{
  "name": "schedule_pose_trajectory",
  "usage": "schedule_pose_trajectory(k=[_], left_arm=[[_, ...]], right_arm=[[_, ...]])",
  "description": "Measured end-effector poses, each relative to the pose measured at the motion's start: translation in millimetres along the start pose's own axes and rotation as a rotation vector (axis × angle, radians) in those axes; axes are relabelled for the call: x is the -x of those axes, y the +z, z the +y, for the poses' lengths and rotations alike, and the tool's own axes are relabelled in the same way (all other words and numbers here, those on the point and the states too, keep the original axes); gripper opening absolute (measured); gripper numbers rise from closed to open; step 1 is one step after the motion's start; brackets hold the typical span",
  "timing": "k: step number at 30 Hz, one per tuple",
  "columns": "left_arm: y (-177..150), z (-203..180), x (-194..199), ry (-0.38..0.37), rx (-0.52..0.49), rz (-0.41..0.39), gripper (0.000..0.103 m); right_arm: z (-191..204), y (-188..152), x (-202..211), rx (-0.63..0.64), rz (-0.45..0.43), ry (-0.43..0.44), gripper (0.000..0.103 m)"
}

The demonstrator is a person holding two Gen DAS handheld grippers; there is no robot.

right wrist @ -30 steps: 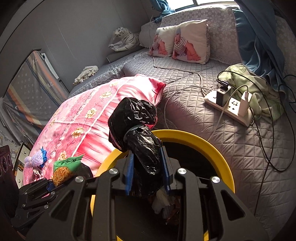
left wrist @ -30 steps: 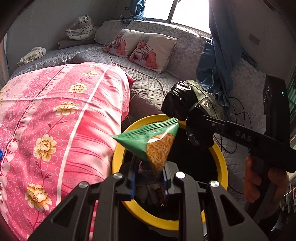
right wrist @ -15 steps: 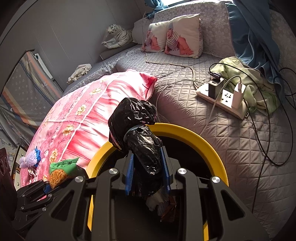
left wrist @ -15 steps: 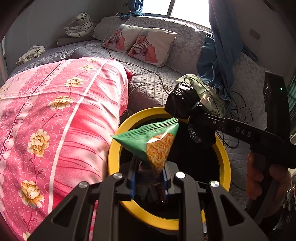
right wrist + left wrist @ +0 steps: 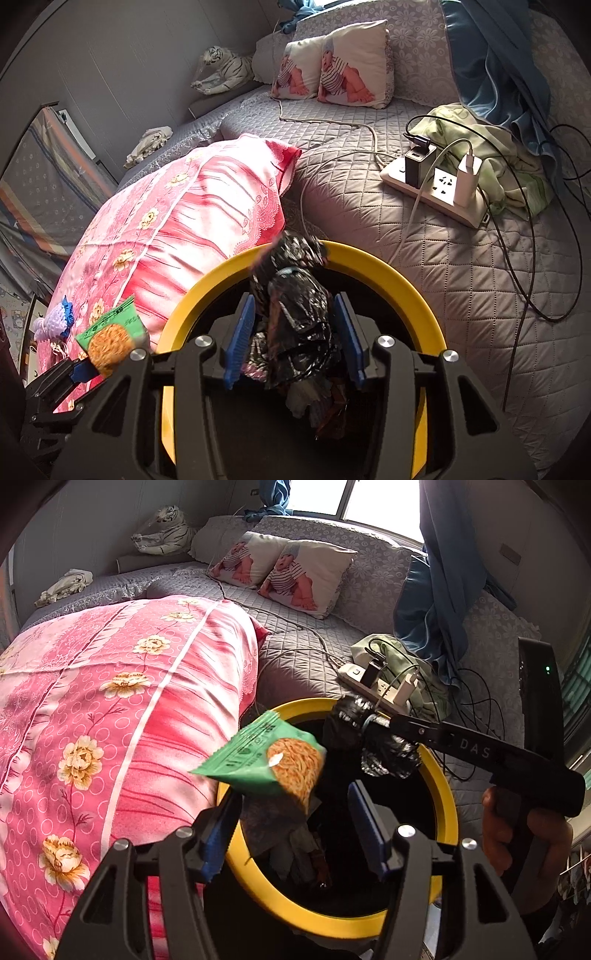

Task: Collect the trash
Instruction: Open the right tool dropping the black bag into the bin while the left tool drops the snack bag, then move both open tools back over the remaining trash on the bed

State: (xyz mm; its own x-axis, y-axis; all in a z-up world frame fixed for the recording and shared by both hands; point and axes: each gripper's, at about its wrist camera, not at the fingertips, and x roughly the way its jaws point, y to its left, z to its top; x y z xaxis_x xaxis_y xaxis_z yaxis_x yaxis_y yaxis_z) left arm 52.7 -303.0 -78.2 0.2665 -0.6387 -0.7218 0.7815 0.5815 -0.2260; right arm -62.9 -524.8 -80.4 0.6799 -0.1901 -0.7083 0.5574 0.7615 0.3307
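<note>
Already I was at the drop: both tools were opening over the yellow-rimmed bin [image 5: 447, 805]. My left tool [image 5: 295, 827] had let go of the green snack packet [image 5: 266, 760], and my right tool [image 5: 293, 332] was freeing the black bag [image 5: 295, 306]. Next, I judged, both needed lifting clear.

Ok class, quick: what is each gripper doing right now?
Left gripper: jaws opening, green snack packet loose over the yellow bin.
Right gripper: jaws opening, black bag between them.

Bin [image 5: 448, 801] beside bed [image 5: 295, 664], quilt [image 5: 110, 701] left
</note>
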Motion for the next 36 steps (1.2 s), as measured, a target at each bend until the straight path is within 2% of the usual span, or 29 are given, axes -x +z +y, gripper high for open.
schedule_pose_trajectory(k=[9, 18, 23, 26, 36], left_arm=[[2.3, 10.2, 12.7, 0.022, 0.014, -0.029, 0.056], [6.6, 48.1, 42.5, 0.105, 0.051, -0.066, 0.056], [4.6, 79.3, 61.8, 0.155, 0.086, -0.087, 0.058], [1.8, 101.0, 74.2, 0.188, 0.106, -0.105, 0.062], [-16.8, 186.4, 124.3, 0.315, 0.225, -0.155, 0.068]], right_arm=[[-1.9, 1.5, 3.6, -0.003, -0.006, -0.001, 0.044], [34.5, 4.2, -0.1, 0.065, 0.004, 0.056, 0.045], [68.2, 5.7, -5.5, 0.129, 0.012, 0.109, 0.049], [94.3, 7.3, -9.0, 0.181, 0.019, 0.142, 0.049], [196.5, 5.6, -34.9, 0.35, 0.087, 0.293, 0.053]])
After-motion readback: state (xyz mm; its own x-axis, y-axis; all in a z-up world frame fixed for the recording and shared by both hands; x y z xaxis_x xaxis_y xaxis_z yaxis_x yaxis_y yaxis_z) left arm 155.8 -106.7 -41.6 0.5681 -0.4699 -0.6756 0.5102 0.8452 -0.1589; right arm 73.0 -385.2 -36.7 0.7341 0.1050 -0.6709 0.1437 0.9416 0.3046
